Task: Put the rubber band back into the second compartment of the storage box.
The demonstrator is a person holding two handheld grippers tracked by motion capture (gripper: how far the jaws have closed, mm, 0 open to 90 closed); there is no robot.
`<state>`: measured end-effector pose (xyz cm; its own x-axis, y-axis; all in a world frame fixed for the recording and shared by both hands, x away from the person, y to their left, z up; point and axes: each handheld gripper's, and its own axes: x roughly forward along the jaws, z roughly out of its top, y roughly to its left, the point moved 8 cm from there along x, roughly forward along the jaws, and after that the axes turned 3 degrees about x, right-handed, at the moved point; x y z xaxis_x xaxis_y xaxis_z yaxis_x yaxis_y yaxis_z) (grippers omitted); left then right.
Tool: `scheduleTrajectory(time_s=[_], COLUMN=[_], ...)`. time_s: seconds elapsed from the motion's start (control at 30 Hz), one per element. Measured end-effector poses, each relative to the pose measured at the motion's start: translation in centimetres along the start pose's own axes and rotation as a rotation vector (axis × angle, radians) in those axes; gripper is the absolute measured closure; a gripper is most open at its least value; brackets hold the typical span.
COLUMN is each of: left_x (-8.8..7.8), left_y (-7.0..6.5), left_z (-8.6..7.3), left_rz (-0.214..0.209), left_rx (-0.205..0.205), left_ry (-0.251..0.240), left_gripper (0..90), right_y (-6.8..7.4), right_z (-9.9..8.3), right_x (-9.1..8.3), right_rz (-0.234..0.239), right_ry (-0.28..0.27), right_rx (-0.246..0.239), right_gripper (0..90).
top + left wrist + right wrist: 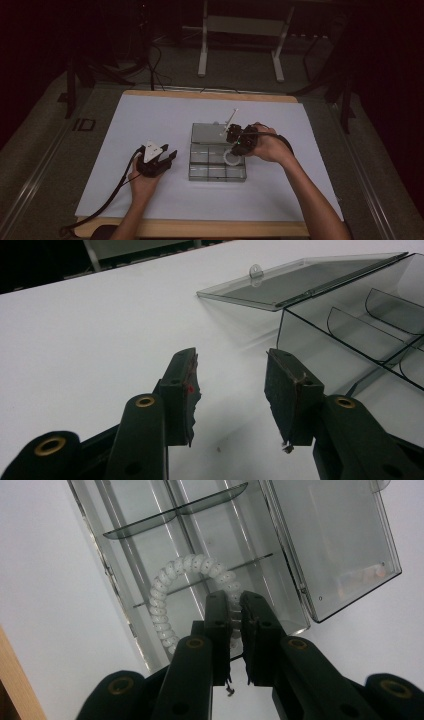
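I am holding my right hand-held gripper [235, 630] clenched on the white beaded bracelet [172, 587] over a compartment of the clear box [216, 172] near the counter's [150, 120] middle, my left hand-held gripper [232, 390] resting released toward the counter's left edge, so next I am judging a gentle lowering and release.

bracelet [172, 587] in box [196, 172] right compartment | lid [207, 133] open behind box | box mid-table [150, 115]

The box [150, 545] is clear, shiny plastic. The bead ring [165, 595] looks white and smooth. The worktop [150, 125] has a flat, matt white top with a wooden edge. The right tool [235, 615] is dull black plastic.
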<state>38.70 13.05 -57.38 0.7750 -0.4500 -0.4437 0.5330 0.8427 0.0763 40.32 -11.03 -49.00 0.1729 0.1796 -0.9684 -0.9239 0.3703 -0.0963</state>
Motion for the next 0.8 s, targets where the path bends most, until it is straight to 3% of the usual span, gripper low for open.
scheduleTrajectory(time_s=[0.8], left_x=[0.0], left_y=[0.02], left_z=[-0.01], left_rz=[0.0], left_rx=[-0.001], left_ry=[0.001], left_gripper=[56.7], right_y=[-0.66], right_z=[0.85], right_x=[0.73], right_rz=[-0.003], right_ry=[-0.011], right_rx=[0.036], right_gripper=[82.5])
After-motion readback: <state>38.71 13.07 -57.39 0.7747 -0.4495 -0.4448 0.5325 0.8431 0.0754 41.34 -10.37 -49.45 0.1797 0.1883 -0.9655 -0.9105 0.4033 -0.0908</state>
